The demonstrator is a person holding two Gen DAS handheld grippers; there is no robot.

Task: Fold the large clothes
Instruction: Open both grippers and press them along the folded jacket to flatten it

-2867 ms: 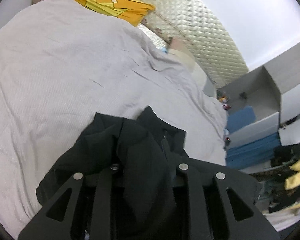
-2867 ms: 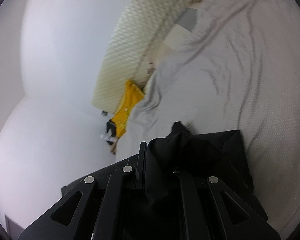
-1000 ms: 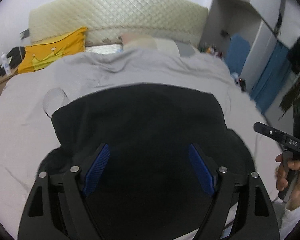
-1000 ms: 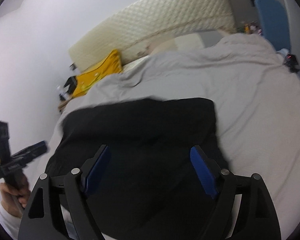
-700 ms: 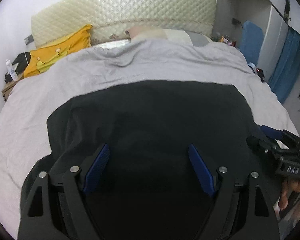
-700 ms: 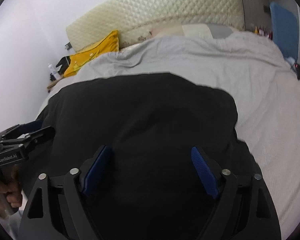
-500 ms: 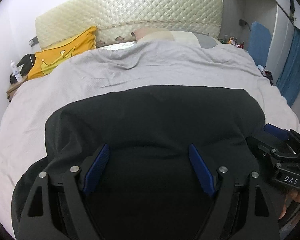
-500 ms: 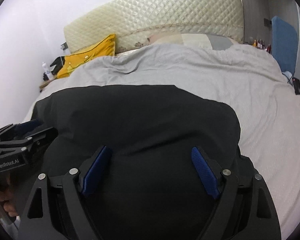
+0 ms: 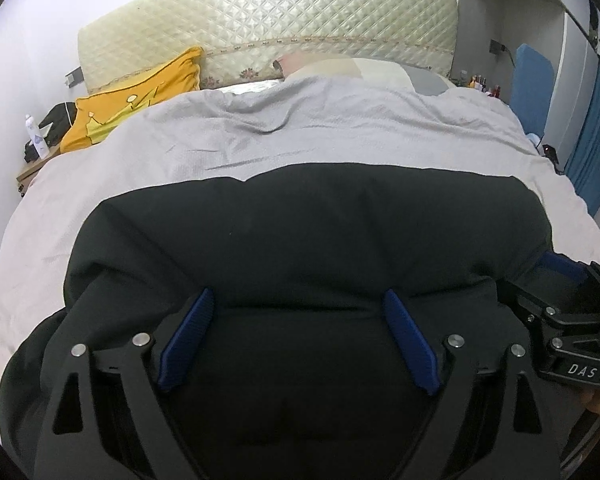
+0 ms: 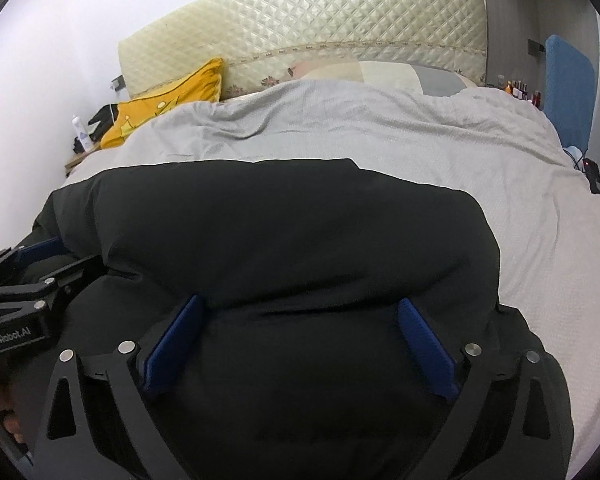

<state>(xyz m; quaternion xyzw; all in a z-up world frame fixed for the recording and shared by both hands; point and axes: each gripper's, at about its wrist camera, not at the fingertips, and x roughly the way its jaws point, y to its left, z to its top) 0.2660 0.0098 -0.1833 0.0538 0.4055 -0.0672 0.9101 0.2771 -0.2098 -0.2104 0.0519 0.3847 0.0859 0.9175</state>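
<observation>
In the lower half of the left wrist view, the left gripper [image 9: 296, 336] has its blue pads [image 9: 186, 336] spread wide, nothing between them, hovering above the garment [image 9: 300, 232]. The right gripper [image 10: 298, 344] fills the bottom of its own view the same way, pads apart and empty; it also shows at the right edge of the left view.

The garment, black and thick-looking, fills the centre of both frames, spread broad on the grey bedspread [image 9: 320, 136], its far edge fairly straight. Sleeves or collar cannot be made out, so whether any fold has been made is unclear. It seems laid out ready, with most of the folding likely left.

Beyond, in the upper left, a yellow pillow [image 9: 140, 100] leans by the quilted headboard [image 9: 268, 32].
</observation>
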